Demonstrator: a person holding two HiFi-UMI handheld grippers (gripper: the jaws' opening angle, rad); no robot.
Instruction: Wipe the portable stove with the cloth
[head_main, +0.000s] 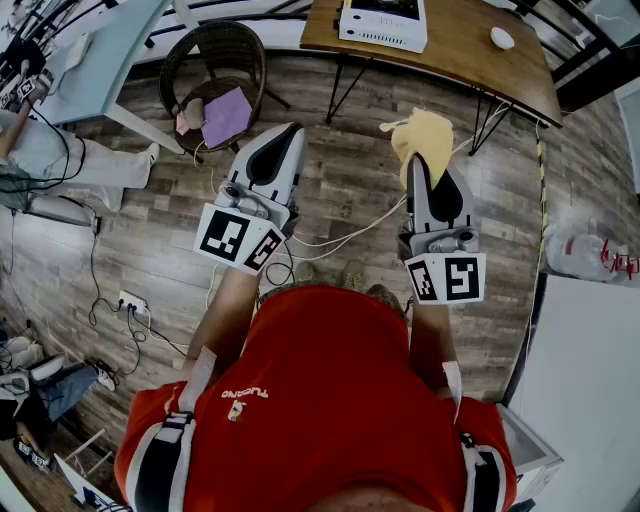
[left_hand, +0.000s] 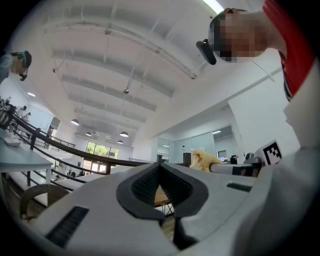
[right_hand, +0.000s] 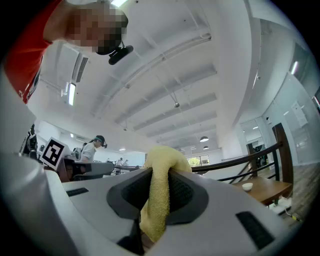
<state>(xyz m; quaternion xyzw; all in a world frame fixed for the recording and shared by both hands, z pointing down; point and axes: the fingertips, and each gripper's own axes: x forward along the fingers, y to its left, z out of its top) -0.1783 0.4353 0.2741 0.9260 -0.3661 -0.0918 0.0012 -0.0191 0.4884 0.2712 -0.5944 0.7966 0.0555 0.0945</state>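
The head view shows the left gripper (head_main: 292, 135) left of centre and the right gripper (head_main: 425, 172) right of centre, both over the plank floor. The yellow cloth (head_main: 425, 135) is bunched at the right one's tip, and a white boxy appliance (head_main: 383, 20) sits on the wooden table (head_main: 460, 55) along the top edge. In the left gripper view the jaws are pressed together at lower centre with nothing between them, and the cloth (left_hand: 205, 159) shows small at centre right. In the right gripper view the jaws are clamped on the cloth (right_hand: 159, 175), which humps up mid-frame and hangs down between them.
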